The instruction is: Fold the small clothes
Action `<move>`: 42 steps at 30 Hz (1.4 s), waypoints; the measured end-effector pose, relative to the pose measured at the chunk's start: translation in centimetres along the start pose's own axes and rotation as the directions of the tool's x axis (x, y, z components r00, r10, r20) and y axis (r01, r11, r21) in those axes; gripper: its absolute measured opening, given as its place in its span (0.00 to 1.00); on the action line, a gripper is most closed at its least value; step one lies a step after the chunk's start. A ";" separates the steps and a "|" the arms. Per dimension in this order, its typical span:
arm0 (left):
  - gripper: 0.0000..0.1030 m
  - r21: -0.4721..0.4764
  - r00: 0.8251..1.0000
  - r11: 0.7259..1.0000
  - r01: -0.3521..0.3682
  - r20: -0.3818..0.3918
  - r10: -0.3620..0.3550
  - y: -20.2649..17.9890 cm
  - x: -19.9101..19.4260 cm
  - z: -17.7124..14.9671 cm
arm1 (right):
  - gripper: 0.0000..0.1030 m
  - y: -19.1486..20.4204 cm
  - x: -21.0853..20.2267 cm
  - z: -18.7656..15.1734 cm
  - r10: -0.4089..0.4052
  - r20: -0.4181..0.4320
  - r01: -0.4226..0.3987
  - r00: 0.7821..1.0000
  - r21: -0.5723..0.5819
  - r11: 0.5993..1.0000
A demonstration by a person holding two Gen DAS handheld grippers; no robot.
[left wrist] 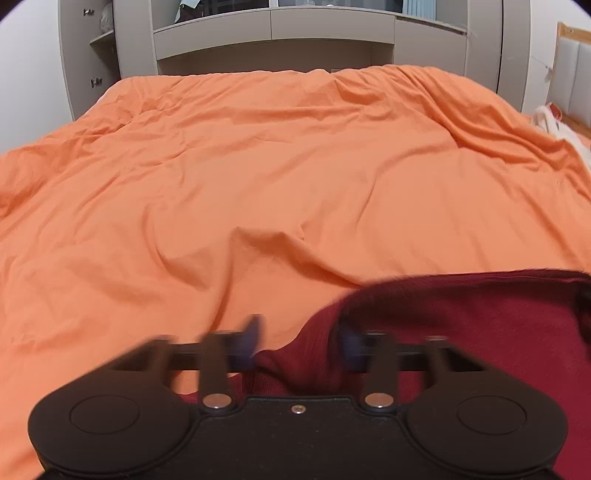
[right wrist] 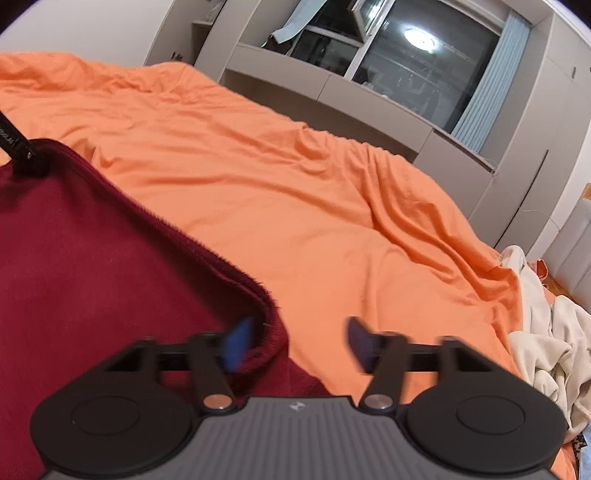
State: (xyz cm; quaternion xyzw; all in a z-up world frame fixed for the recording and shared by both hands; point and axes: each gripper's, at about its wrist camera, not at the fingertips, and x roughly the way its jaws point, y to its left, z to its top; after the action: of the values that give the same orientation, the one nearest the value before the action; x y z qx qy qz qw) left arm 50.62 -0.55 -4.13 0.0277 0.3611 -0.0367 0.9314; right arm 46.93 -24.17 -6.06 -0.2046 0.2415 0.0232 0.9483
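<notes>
Your left gripper (left wrist: pixel 295 341) and right gripper (right wrist: pixel 295 345), both jaws wide and empty, straddle opposite corners of the maroon garment (right wrist: pixel 92 251), spread flat between them on the orange bedcover (left wrist: pixel 258 166).

bed (left wrist: pixel 258 155): orange cover | cabinets (left wrist: pixel 332 26): grey | window (right wrist: pixel 424 66): dark

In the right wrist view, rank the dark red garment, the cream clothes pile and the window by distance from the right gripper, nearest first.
1. Dark red garment: at the right gripper, left side.
2. Cream clothes pile: on the bed's right edge.
3. Window: on the far wall, beyond the bed.
</notes>
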 end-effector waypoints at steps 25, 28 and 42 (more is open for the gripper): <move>0.99 -0.001 0.993 0.995 -0.104 -0.050 0.104 1.5 -2.4 -3.4 | 1.00 -5.0 -1.9 -3.0 -0.095 -0.075 0.105 0.993 0.139 0.985; 0.99 -0.032 0.994 0.995 -0.099 -0.046 0.098 2.1 -2.6 -3.4 | 1.00 -7.9 -2.7 -3.4 -0.187 -0.084 0.202 0.979 0.238 0.950; 0.99 -0.081 0.990 0.992 -0.095 0.094 0.103 1.9 -10.8 -4.9 | 1.00 -7.5 -13.5 -3.2 -0.056 -0.023 0.061 0.998 0.394 0.917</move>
State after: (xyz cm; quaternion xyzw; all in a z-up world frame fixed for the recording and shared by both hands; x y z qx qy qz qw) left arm 39.53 2.22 -0.41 0.0079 0.3141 0.0222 0.9491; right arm 34.65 -31.54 0.48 -0.0167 0.2402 -0.0554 0.9690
